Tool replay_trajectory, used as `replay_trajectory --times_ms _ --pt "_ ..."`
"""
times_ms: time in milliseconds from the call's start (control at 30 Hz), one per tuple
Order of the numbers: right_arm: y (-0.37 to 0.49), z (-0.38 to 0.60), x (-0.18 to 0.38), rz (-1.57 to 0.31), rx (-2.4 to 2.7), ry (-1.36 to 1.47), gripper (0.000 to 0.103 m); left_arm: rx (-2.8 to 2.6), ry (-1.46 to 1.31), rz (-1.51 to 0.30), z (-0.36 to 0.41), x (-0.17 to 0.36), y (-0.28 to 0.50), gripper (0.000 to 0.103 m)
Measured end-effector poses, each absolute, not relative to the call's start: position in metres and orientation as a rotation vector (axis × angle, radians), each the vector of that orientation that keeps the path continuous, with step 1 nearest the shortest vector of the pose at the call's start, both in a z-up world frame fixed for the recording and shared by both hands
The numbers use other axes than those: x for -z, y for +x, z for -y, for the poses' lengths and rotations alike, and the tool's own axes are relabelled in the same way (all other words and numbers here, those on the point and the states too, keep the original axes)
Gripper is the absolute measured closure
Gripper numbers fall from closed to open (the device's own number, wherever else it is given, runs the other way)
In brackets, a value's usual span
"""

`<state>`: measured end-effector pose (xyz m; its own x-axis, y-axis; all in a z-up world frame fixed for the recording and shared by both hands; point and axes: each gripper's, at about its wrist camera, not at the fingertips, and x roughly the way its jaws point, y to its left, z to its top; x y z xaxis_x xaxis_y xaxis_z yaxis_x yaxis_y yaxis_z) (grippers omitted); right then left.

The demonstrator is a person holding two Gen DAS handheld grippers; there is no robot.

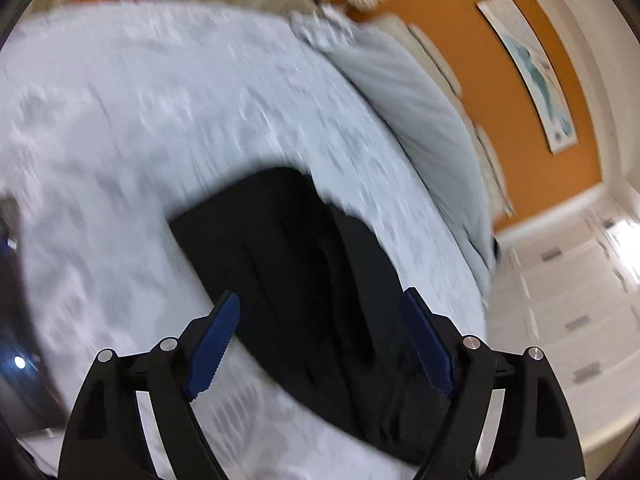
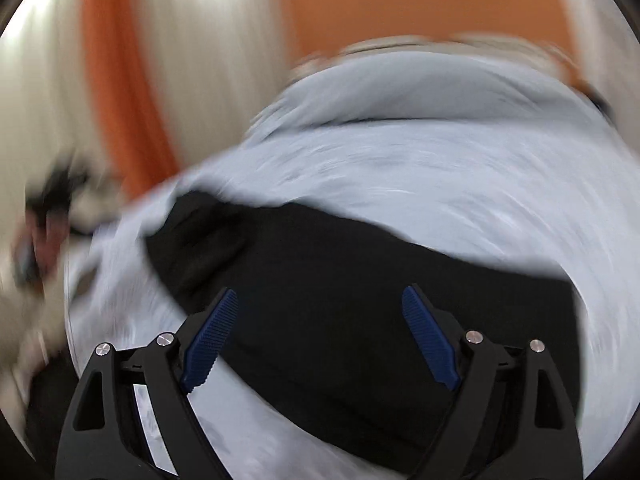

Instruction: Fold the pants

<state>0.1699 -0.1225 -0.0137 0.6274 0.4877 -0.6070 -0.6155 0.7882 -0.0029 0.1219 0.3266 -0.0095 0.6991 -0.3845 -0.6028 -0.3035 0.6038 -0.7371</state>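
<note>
The black pants (image 1: 304, 280) lie bunched in a folded heap on the pale blue bed cover (image 1: 120, 140). My left gripper (image 1: 320, 300) is open and empty, its blue pads spread wide above the pants. In the right wrist view the pants (image 2: 340, 300) stretch across the bed cover (image 2: 440, 168). My right gripper (image 2: 320, 296) is open and empty, held over the pants. Both views are blurred by motion.
A pale pillow (image 1: 420, 112) lies at the head of the bed against the orange wall (image 1: 500, 80), which bears a framed picture (image 1: 532, 68). White drawers (image 1: 568, 300) stand at the right. White and orange curtains (image 2: 120, 80) hang beyond the bed.
</note>
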Motion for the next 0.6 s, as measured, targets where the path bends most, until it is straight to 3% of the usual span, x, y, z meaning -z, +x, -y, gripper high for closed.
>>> replay_trajectory --times_ms 133,233,267,300,333,367,500,600 --pt "0.201 -0.004 0.018 -0.473 -0.720 -0.816 0.021 0.060 -1.000 -0.885 -0.331 0.034 0.119 0.023" --pt "0.232 -0.062 0.034 -0.477 -0.774 -1.054 0.024 0.050 -0.996 -0.879 -0.339 0.039 0.114 0.023" --pt "0.243 -0.073 0.036 -0.527 -0.812 -1.077 0.035 0.040 -0.985 -0.883 -0.342 0.040 0.111 0.021" --pt "0.256 -0.086 0.034 -0.628 -0.865 -1.053 0.070 0.027 -0.966 -0.888 -0.345 0.041 0.109 0.021" --pt "0.270 -0.096 0.026 -0.702 -0.886 -0.983 0.096 0.018 -0.955 -0.887 -0.350 0.044 0.112 0.021" --pt "0.285 -0.106 0.001 -0.730 -0.922 -0.827 0.100 0.010 -0.945 -0.885 -0.352 0.045 0.111 0.021" --pt "0.313 -0.121 -0.064 -0.790 -1.151 -0.132 0.100 0.017 -0.986 -0.876 -0.363 0.061 0.107 0.019" --pt "0.290 -0.185 -0.005 -0.997 -1.252 -0.165 0.088 0.044 -1.080 -0.862 -0.366 0.078 0.107 0.019"
